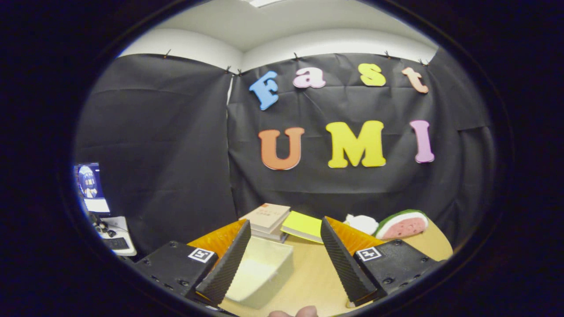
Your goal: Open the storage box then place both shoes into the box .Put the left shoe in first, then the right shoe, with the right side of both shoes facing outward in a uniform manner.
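My gripper [285, 233] is open, its two fingers spread wide above a wooden table [315, 277]. Below and between the fingers, closer to the left finger [229, 264], stands a pale, translucent storage box [262, 273]. I look down onto its top, and I cannot tell whether its lid is on. Nothing is held between the fingers. A fingertip of a person's hand [294, 312] shows at the near table edge.
Beyond the fingers, at the back of the table, lies a stack of books [265, 220] with a yellow-green book [304, 226] beside it. A watermelon-slice plush [402, 224] and a white soft thing [362, 223] lie at the back right. A monitor [91, 187] stands far left.
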Motion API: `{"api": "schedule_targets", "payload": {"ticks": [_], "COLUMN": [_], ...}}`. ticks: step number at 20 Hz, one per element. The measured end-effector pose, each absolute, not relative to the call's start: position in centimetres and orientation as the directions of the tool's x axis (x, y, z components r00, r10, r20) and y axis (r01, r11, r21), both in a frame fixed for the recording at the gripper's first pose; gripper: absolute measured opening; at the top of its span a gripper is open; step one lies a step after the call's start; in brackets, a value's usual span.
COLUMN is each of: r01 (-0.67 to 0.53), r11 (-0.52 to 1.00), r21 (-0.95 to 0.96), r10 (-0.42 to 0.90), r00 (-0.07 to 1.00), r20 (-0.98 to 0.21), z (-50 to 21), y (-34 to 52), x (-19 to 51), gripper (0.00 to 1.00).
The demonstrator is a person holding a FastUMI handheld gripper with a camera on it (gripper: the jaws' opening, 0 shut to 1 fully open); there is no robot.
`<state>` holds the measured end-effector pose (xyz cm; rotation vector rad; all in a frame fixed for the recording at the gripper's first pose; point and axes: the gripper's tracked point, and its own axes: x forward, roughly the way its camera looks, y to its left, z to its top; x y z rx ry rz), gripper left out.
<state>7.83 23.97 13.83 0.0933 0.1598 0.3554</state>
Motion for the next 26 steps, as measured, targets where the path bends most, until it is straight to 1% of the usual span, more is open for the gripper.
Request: {"api": "schedule_targets", "payload": {"ticks": [5,8,11,13,18,20,22,26], "r01": [-0.229,-0.173,-0.183,-0.183,-0.200,-0.199,-0.225,-0.224], "r11": [0.970,0.984,0.983,0.983,0.978,0.978,0.969,0.953], "r21": [0.084,0.035,0.005,0.001,0.061,0.068,0.102,0.204], "r10": [0.244,0.172,0.152,0.141,0.169,0.165,0.197,0.272], "r00": [0.925,0.895,0.806,0.753,0.583,0.522,0.453,0.338], "r20": [-0.290,-0.412,-0.572,-0.643,-0.795,-0.837,-0.869,-0.901], "z": [6.9,0.9,-5.4,-8.2,-13.2,-14.4,-16.0,-17.9], "y": [14.1,9.2,6.9,6.0,5.4,5.1,5.7,6.6], "x": [8.3,8.7,8.9,9.9,11.5,12.5,13.3,13.8], "gripper": [1.00,1.00,1.00,1.00,1.00,1.00,1.00,0.84]}}
